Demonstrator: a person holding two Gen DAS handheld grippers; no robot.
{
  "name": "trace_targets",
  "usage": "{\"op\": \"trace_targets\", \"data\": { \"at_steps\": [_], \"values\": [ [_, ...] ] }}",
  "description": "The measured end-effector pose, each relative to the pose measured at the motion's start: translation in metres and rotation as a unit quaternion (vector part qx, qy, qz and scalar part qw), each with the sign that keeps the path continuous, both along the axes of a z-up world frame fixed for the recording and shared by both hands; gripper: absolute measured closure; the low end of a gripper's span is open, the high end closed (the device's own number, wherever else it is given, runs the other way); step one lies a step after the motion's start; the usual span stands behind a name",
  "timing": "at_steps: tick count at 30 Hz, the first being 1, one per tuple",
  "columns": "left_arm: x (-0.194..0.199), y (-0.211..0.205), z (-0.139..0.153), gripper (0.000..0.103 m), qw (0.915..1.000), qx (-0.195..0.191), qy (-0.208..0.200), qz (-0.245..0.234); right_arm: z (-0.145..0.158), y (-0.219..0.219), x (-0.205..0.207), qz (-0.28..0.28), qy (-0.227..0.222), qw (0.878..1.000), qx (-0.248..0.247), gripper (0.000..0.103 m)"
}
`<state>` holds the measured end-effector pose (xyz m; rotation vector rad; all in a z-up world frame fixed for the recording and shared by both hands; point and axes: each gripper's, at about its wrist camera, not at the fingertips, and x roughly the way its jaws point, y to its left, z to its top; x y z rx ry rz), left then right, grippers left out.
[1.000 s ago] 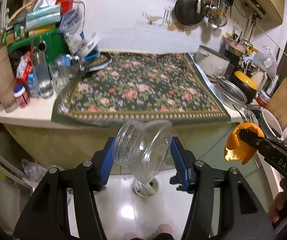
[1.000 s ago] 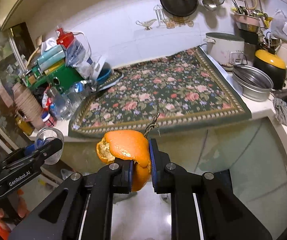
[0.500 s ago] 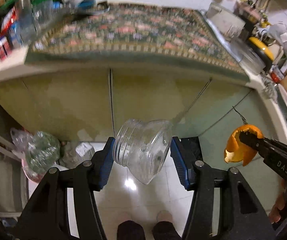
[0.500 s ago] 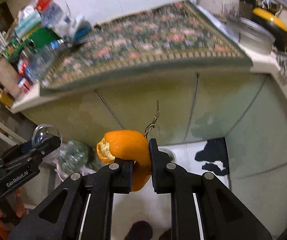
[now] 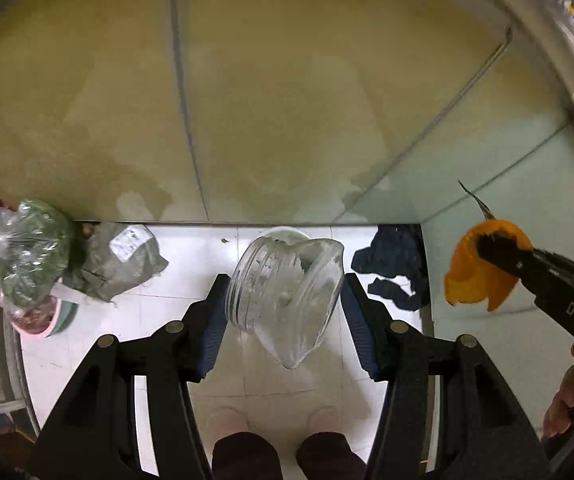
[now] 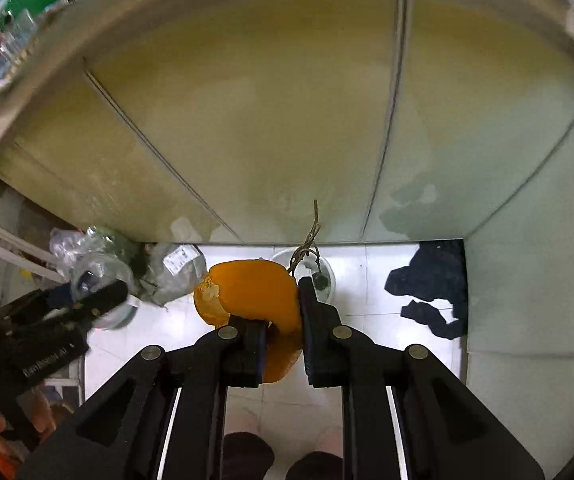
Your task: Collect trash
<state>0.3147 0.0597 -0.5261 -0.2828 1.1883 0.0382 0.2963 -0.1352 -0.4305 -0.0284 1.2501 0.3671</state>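
the left gripper (image 5: 283, 304) points steeply down at a white tiled floor (image 5: 127, 320) and is clamped on a clear plastic jar (image 5: 287, 300), its blue pads (image 5: 213, 320) pressing the jar's sides; the jar lies tilted between them with its threaded mouth toward the left finger and its crumpled base toward the right. the right gripper (image 6: 283, 320) also points down and is closed tight on a piece of orange peel (image 6: 255, 292), which bulges out to the left of the fingers, with a thin dry stem (image 6: 307, 240) sticking up from its top. in the left wrist view the right gripper comes in from the right edge with the peel at its tip, beside the jar but apart from it. below both grippers, against the foot of the yellow-green cabinet doors (image 5: 287, 100), a small white bin (image 6: 307, 268) stands on the floor, partly hidden behind the jar in the left view and behind the peel in the right view. to its left lie a grey wrapped parcel (image 5: 123, 260) with a white label and a clear bag of green stuff (image 5: 27, 252) resting over a pink bowl (image 5: 39, 324). to its right a dark blue cloth (image 5: 399, 264) is crumpled in the corner. the person's feet (image 5: 231, 420) in pale slippers show at the bottom.
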Motion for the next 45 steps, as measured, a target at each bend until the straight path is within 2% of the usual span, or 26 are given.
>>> {"op": "trace_targets", "data": {
  "at_steps": [5, 10, 12, 14, 19, 23, 27, 28, 30, 34, 37, 40, 42, 45],
  "values": [
    [0.031, -0.008, -0.031, 0.048, 0.9996, -0.007, -0.001, -0.027, -0.038, 0.007, 0.024, 0.009, 0.013, 1.000, 0.008, 0.090],
    [0.056, -0.006, -0.031, 0.047, 0.9985, -0.017, -0.016, -0.049, -0.041, 0.014, 0.041, 0.019, 0.005, 1.000, 0.023, 0.085],
    [0.062, -0.004, -0.034, 0.043, 0.9984, -0.021, -0.014, -0.050, -0.043, 0.015, 0.046, 0.022, 0.007, 0.999, 0.026, 0.074],
    [0.065, -0.002, -0.036, 0.039, 0.9986, -0.023, -0.010, -0.047, -0.044, 0.015, 0.050, 0.020, 0.009, 0.999, 0.024, 0.054],
    [0.065, 0.001, -0.038, 0.039, 0.9993, -0.015, 0.007, -0.033, -0.042, 0.005, 0.052, 0.011, 0.006, 1.000, 0.025, 0.053],
    [0.053, 0.000, -0.014, 0.039, 0.9998, -0.006, 0.011, -0.018, -0.026, -0.004, 0.049, 0.001, 0.004, 1.000, 0.015, 0.053],
    [0.036, -0.003, 0.046, 0.039, 0.9999, 0.011, -0.006, -0.002, 0.018, -0.015, 0.045, 0.000, -0.003, 1.000, 0.018, 0.053],
    [0.032, -0.003, 0.061, 0.039, 0.9998, 0.013, -0.012, 0.001, 0.041, -0.019, 0.042, 0.001, -0.011, 1.000, 0.021, 0.053],
    [0.017, -0.007, 0.110, 0.039, 0.9991, 0.021, -0.036, 0.013, 0.074, -0.023, 0.038, 0.003, -0.025, 0.999, 0.029, 0.053],
    [-0.016, -0.019, 0.208, 0.039, 0.9947, 0.036, -0.090, 0.034, 0.174, -0.035, 0.021, 0.010, -0.076, 0.996, 0.054, 0.053],
    [-0.052, -0.032, 0.289, 0.039, 0.9870, 0.047, -0.146, 0.048, 0.251, -0.046, 0.000, 0.018, -0.128, 0.989, 0.070, 0.053],
    [-0.088, -0.042, 0.356, 0.039, 0.9771, 0.052, -0.200, 0.051, 0.312, -0.059, -0.023, 0.023, -0.175, 0.980, 0.088, 0.053],
    [-0.110, -0.050, 0.395, 0.038, 0.9695, 0.060, -0.233, 0.047, 0.359, -0.065, -0.049, 0.023, -0.216, 0.971, 0.101, 0.052],
    [-0.148, -0.062, 0.442, 0.034, 0.9569, 0.072, -0.279, 0.035, 0.405, -0.063, -0.091, 0.027, -0.263, 0.957, 0.116, 0.053]
  ]
}}
